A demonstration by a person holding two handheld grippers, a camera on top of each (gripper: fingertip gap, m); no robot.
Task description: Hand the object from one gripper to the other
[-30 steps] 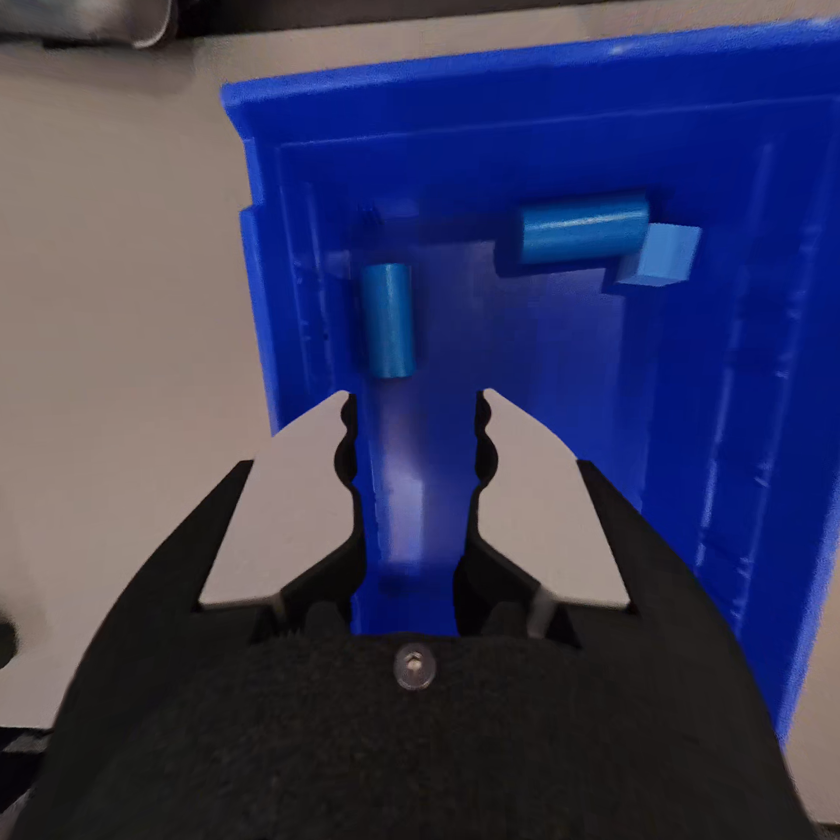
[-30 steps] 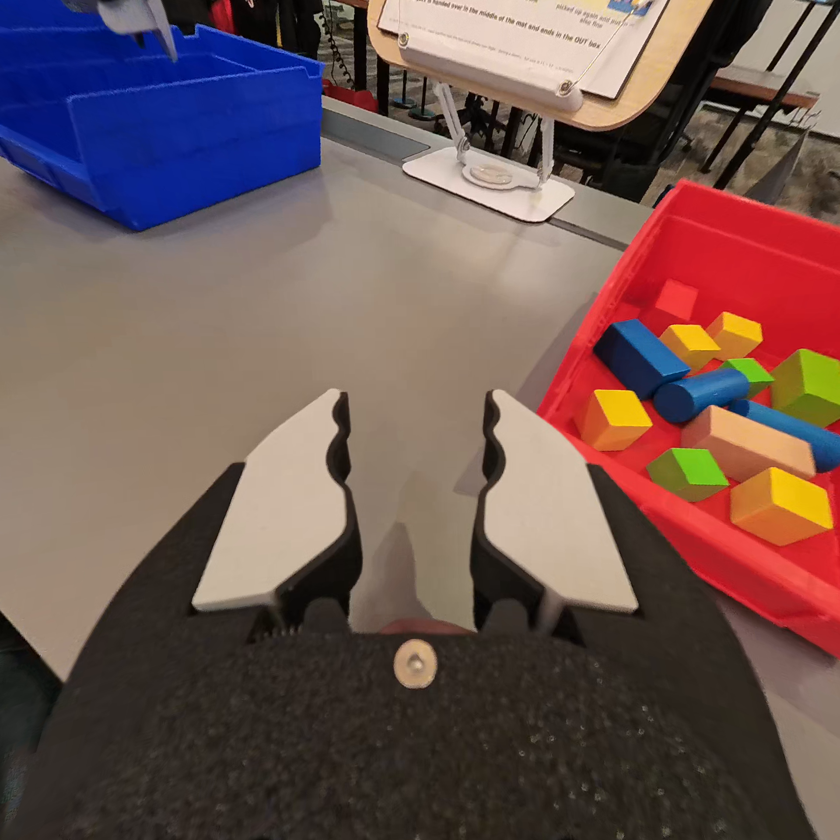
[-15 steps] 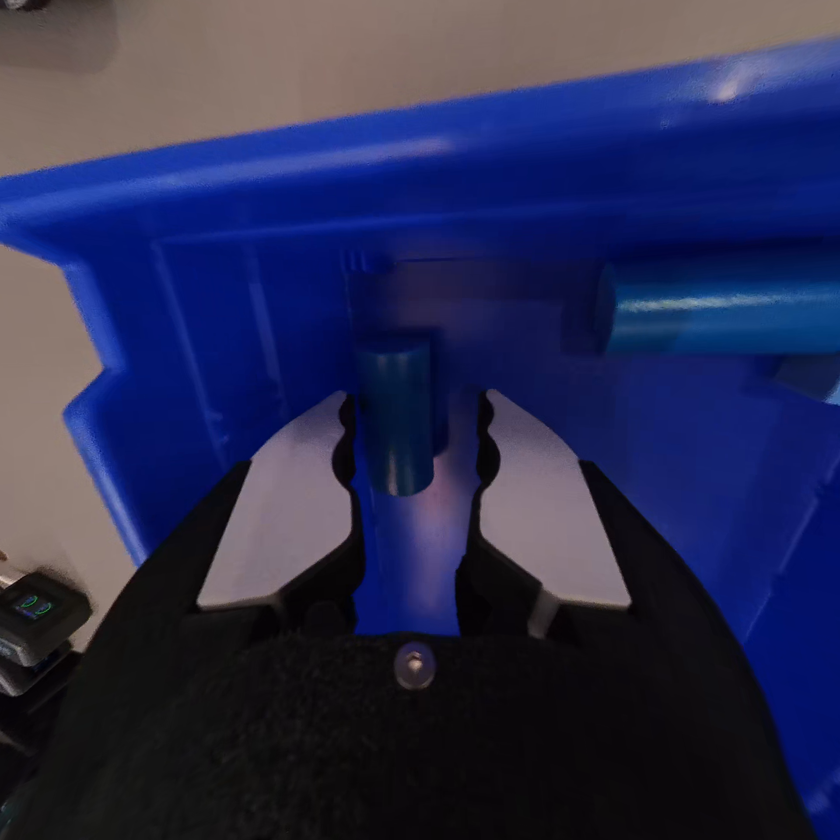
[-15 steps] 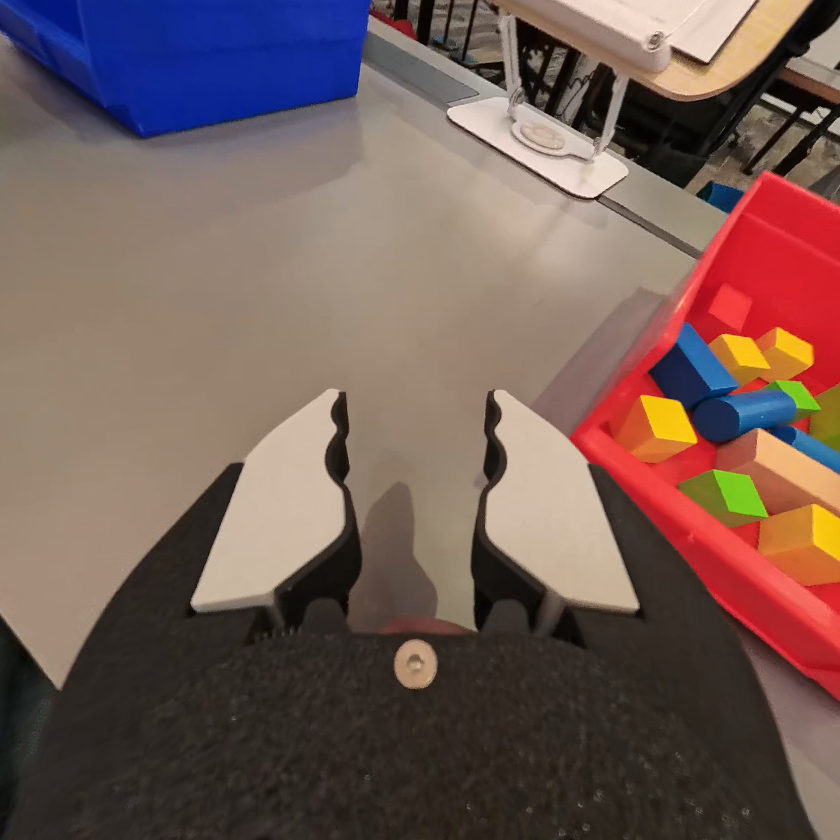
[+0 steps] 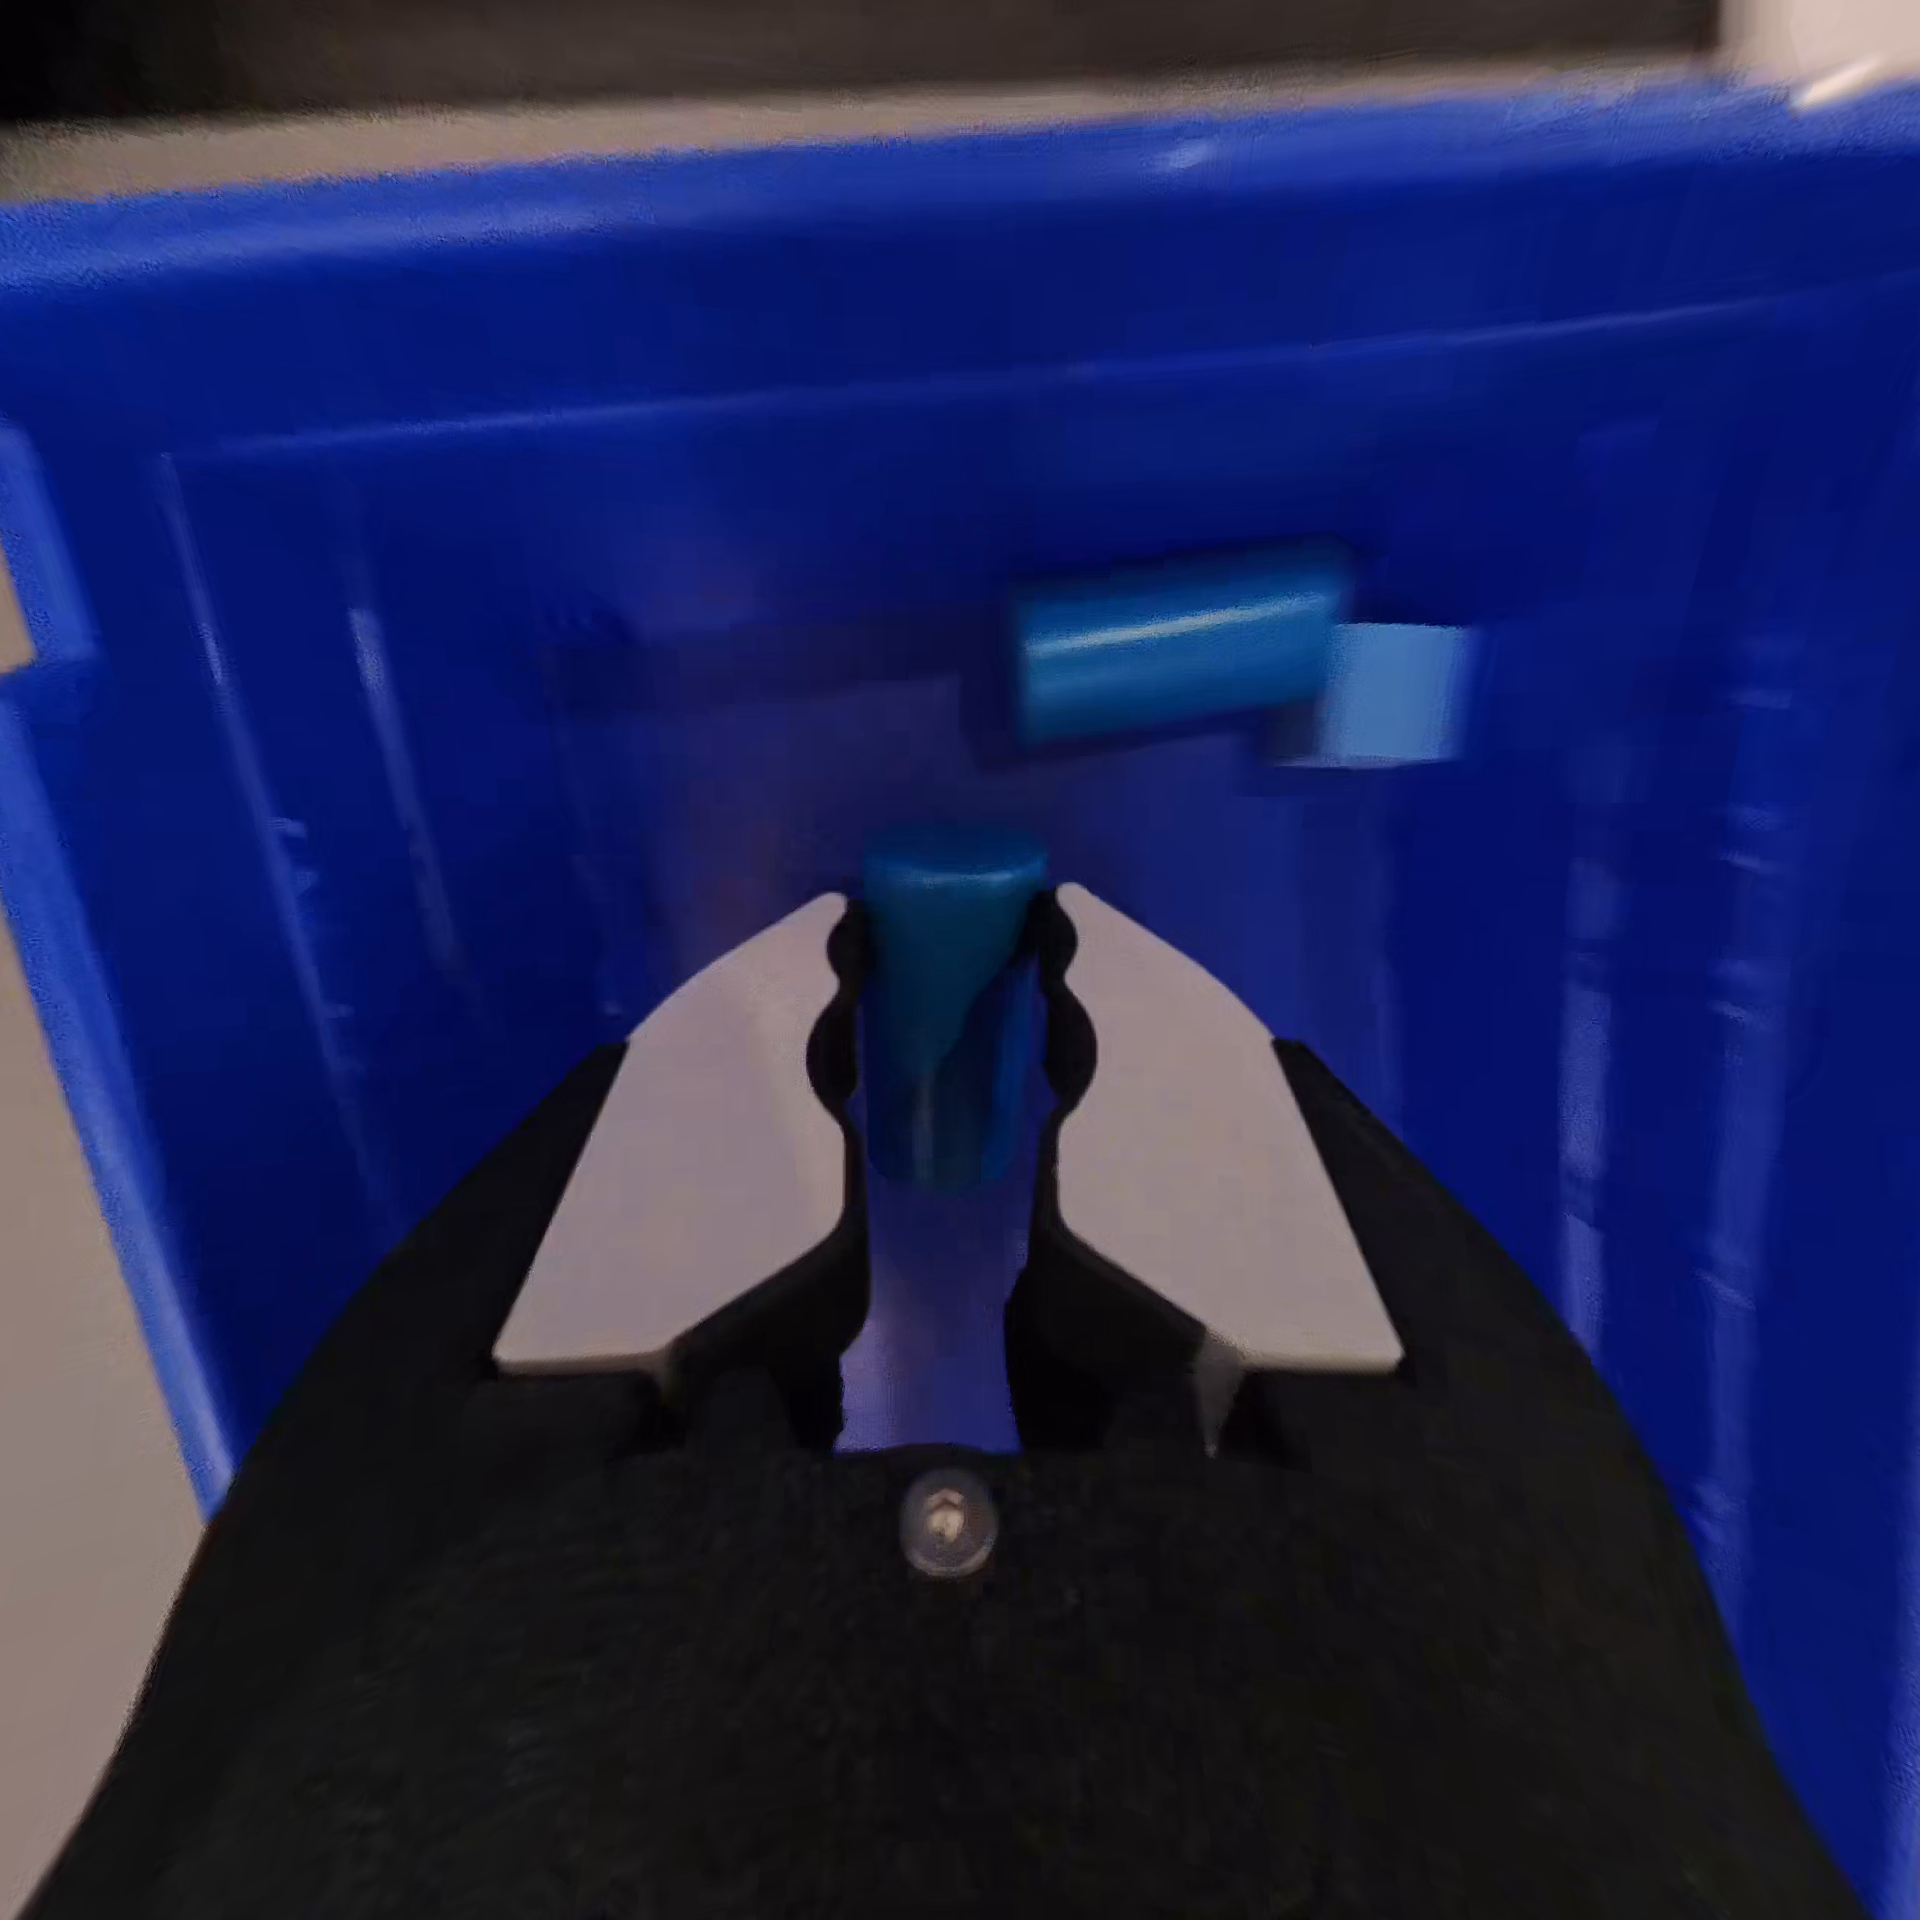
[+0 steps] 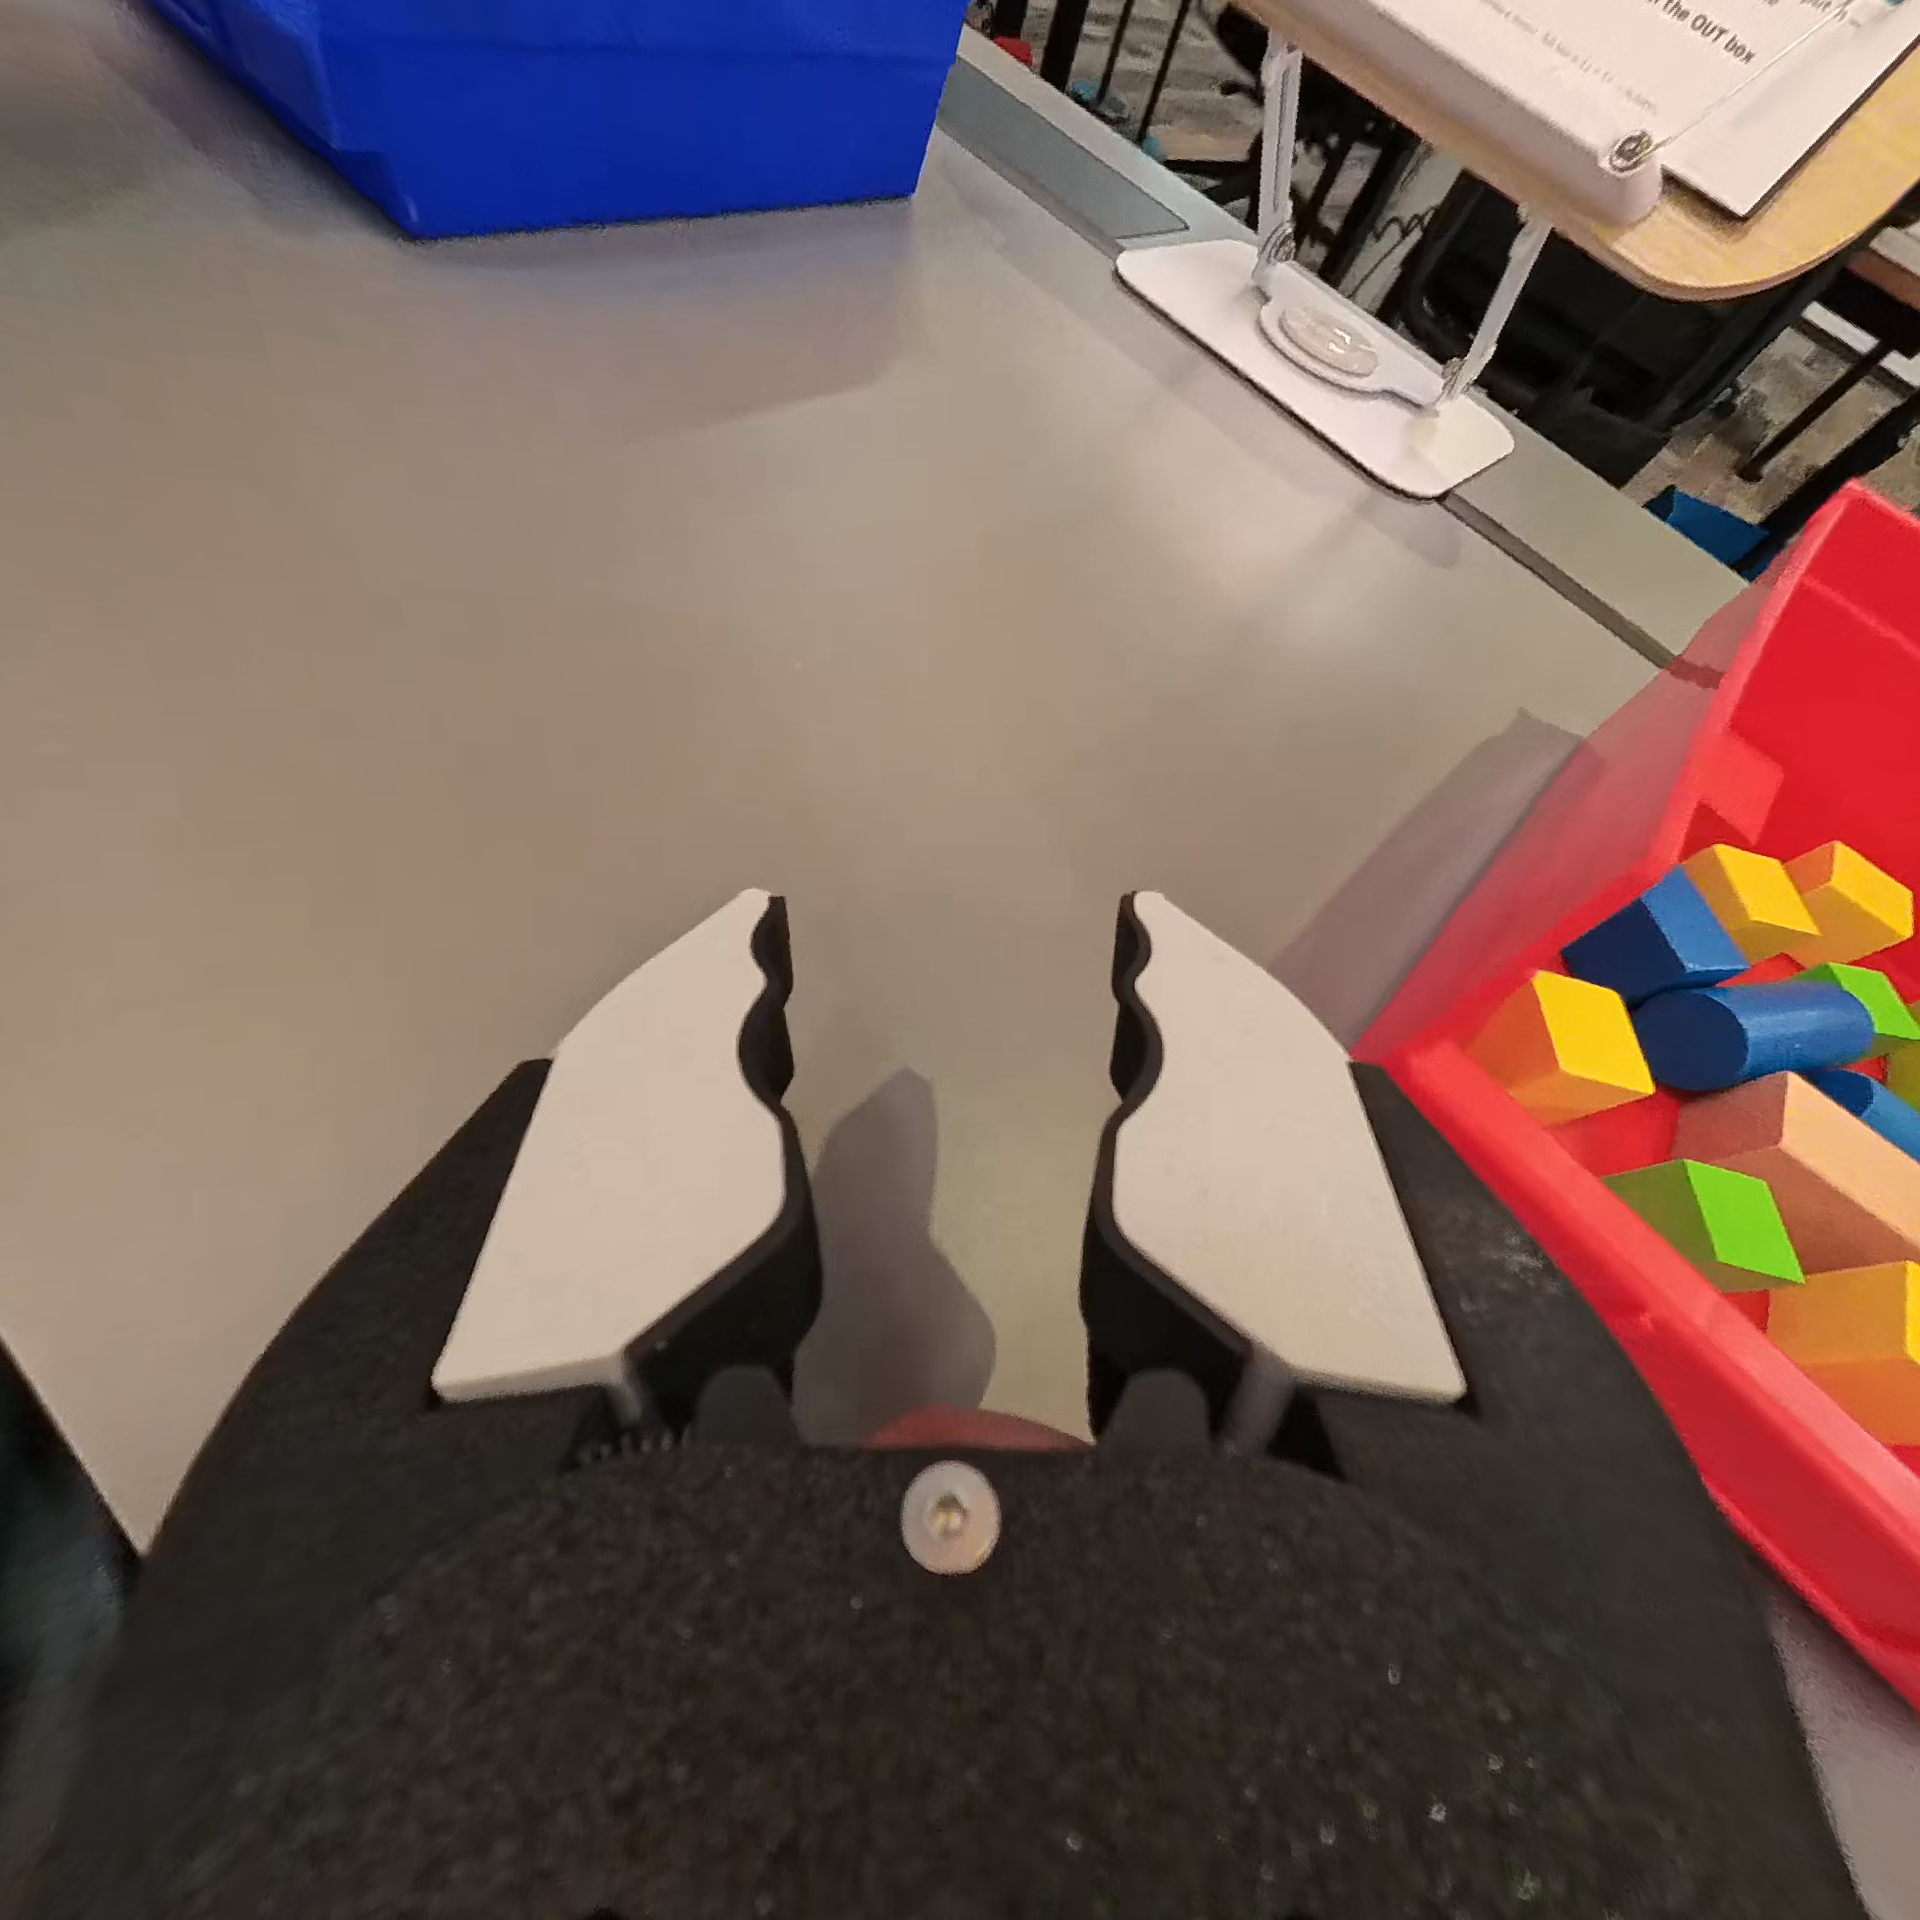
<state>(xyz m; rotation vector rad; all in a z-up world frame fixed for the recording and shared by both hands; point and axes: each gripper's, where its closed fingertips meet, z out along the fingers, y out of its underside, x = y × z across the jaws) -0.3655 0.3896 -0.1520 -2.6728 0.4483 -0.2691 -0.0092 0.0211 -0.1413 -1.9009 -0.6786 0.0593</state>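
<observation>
Left tool [image 5: 951, 914] grips blue cylinder [image 5: 940, 997], axis along its fingers.

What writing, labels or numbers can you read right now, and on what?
Sheet clipped to the board, right wrist view: printed lines, partly legible, partly cut off by the frame; I don't quote writing.
Blue bin, cylinder: no writing seen; the view is blurred.
Red bin, blocks: none.
</observation>
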